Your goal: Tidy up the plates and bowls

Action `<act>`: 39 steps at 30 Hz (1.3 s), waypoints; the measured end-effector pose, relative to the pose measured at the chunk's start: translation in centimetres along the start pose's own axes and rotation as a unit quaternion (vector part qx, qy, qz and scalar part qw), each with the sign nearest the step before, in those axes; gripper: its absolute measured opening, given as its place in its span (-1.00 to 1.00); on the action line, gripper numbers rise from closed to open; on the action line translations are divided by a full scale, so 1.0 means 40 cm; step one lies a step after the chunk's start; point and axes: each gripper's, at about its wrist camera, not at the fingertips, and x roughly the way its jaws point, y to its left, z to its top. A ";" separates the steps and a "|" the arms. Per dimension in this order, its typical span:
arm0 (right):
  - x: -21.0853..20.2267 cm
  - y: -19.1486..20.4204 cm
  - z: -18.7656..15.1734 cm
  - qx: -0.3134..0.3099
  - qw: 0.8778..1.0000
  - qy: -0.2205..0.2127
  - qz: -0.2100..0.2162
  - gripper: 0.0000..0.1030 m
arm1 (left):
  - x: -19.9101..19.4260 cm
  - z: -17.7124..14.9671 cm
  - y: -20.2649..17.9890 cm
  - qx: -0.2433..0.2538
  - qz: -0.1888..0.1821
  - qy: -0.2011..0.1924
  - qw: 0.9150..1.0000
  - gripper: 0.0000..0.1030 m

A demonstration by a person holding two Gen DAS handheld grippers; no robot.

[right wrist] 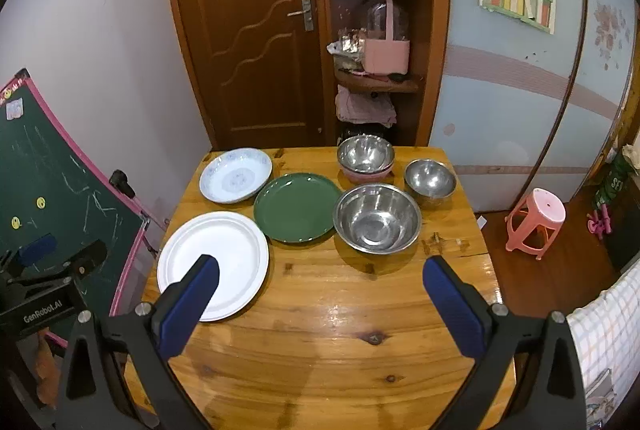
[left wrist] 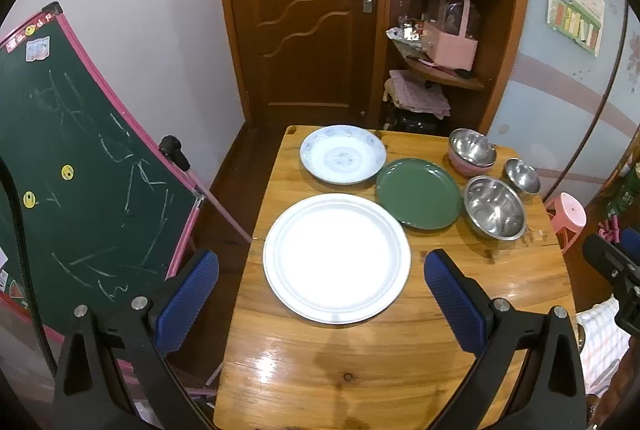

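**Plates and bowls on the wooden table, both grippers empty**

We record three plates on the wooden table [right wrist: 320, 350]. The white plate [left wrist: 337, 257], plain with a ridged rim, lies near left. The patterned plate [left wrist: 343, 154], pale with blue floral marks, sits far left. The green plate [left wrist: 418, 199], dark and glossy, lies between them to the right, just beside both.

Right of the plates we note the steel bowls: a large steel bowl [right wrist: 377, 217], a small steel bowl [right wrist: 430, 179] beyond it to the right, and a steel bowl [right wrist: 366, 153] nested in a pink bowl [right wrist: 366, 175] at the far edge.

Left gripper [left wrist: 320, 298]: jaws wide apart, holding nothing, above the white plate. Right gripper [right wrist: 320, 304]: jaws wide apart, holding nothing, over bare table.
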 end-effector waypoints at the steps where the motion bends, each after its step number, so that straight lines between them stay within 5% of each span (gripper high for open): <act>1: 0.010 0.004 0.001 0.000 1.000 0.004 0.003 0.98 | 0.012 -0.002 0.007 -0.001 0.003 0.003 1.000 0.99; 10: 0.144 0.046 -0.003 -0.008 0.998 0.044 0.035 0.97 | 0.179 -0.009 0.096 -0.009 0.034 0.038 0.999 0.99; 16: 0.290 0.076 -0.021 -0.016 0.995 0.092 0.043 0.78 | 0.332 -0.018 0.153 -0.014 0.041 0.080 0.996 0.99; 23: 0.449 0.091 -0.047 -0.010 0.984 0.162 0.075 0.48 | 0.484 -0.022 0.213 -0.048 0.014 0.115 0.992 0.95; 31: 0.579 0.118 -0.059 -0.001 0.972 0.208 0.112 0.46 | 0.604 -0.034 0.264 -0.102 -0.034 0.163 0.981 0.85; 39: 0.678 0.133 -0.052 0.016 0.960 0.247 0.133 0.42 | 0.697 -0.044 0.270 -0.131 -0.084 0.216 0.964 0.39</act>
